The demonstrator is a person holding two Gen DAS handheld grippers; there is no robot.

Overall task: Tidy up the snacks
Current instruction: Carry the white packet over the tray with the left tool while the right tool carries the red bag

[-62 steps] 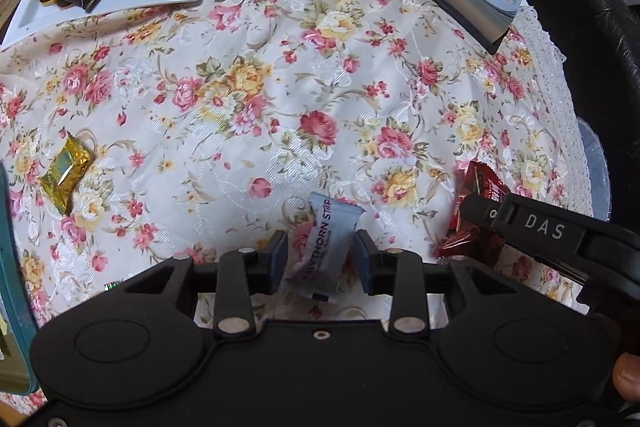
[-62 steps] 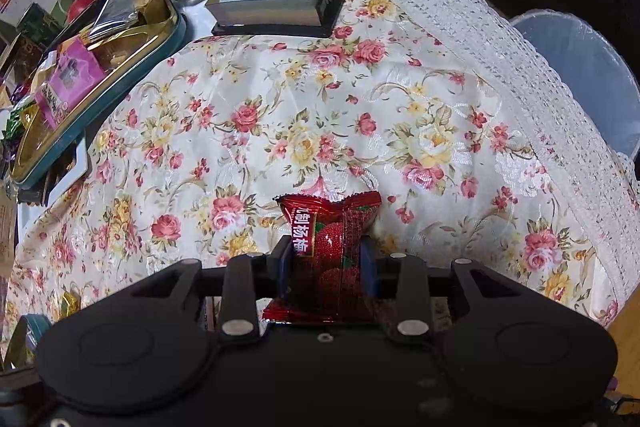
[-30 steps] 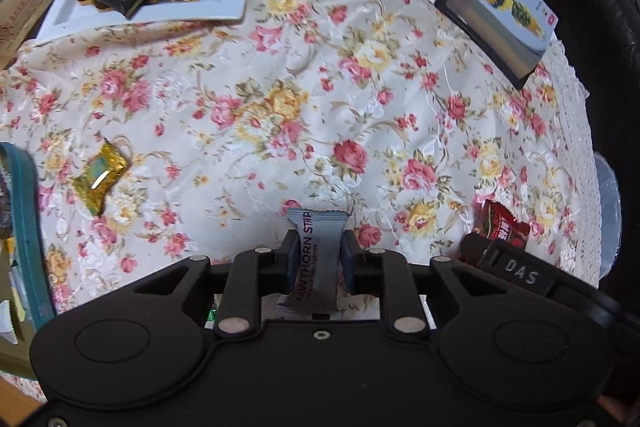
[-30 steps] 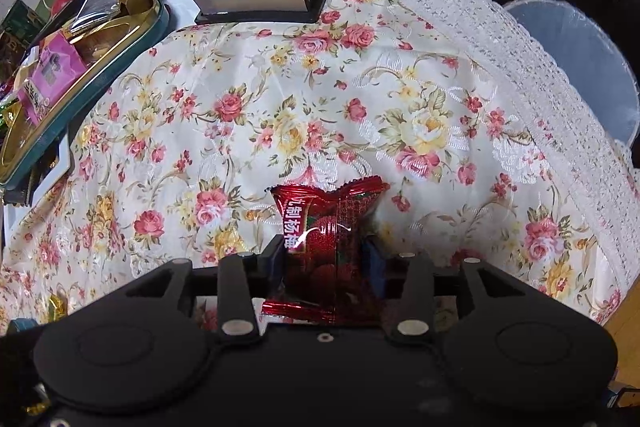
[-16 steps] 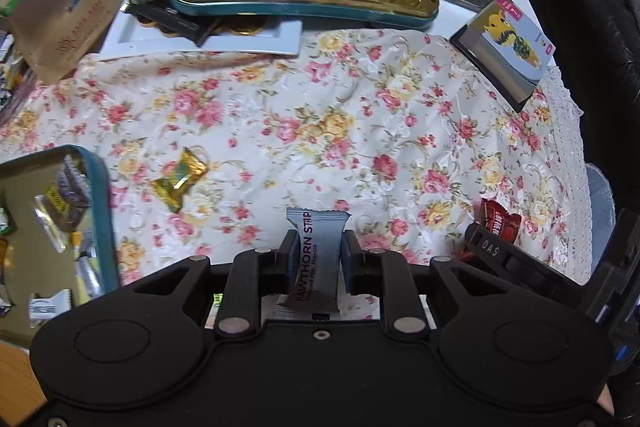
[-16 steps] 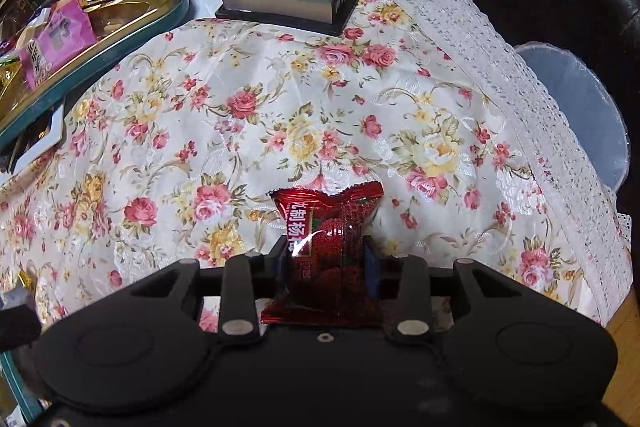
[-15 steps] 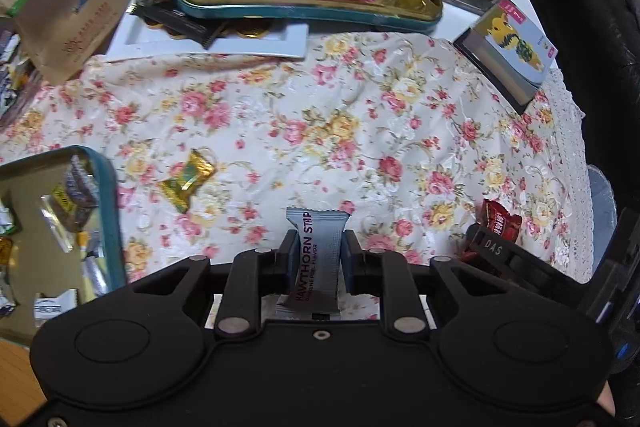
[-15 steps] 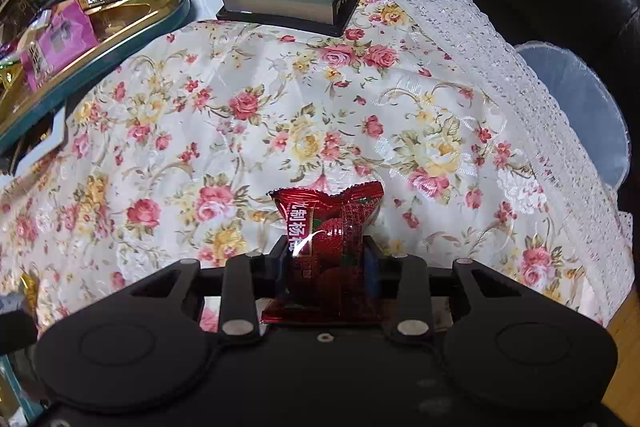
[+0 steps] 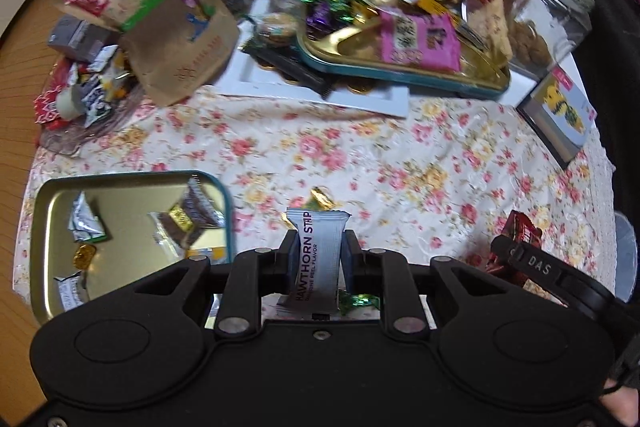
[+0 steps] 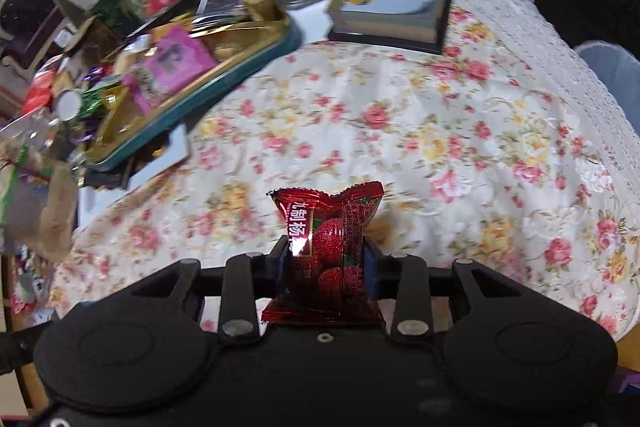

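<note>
My left gripper (image 9: 319, 251) is shut on a pale blue hawthorn strip packet (image 9: 317, 259) and holds it above the floral tablecloth (image 9: 400, 163), just right of a gold tray with a teal rim (image 9: 228, 203) that holds several wrapped sweets. My right gripper (image 10: 326, 259) is shut on a red snack packet (image 10: 326, 251), also held above the cloth; it shows at the right of the left wrist view (image 9: 520, 227). A gold-wrapped sweet (image 9: 322, 198) lies on the cloth behind the blue packet. A green-wrapped sweet (image 9: 358, 301) lies under my left gripper.
A larger gold tray (image 9: 404, 67) full of snacks, with a pink packet (image 9: 418, 41), stands at the back. A brown paper bag (image 9: 168, 23), jars, apples and a book (image 9: 560, 115) crowd the far side. The cloth's lace edge (image 10: 560, 39) runs along the right.
Both grippers have risen and tilted back with their packets still held. The left view has swung left, so the near tray now shows in full.
</note>
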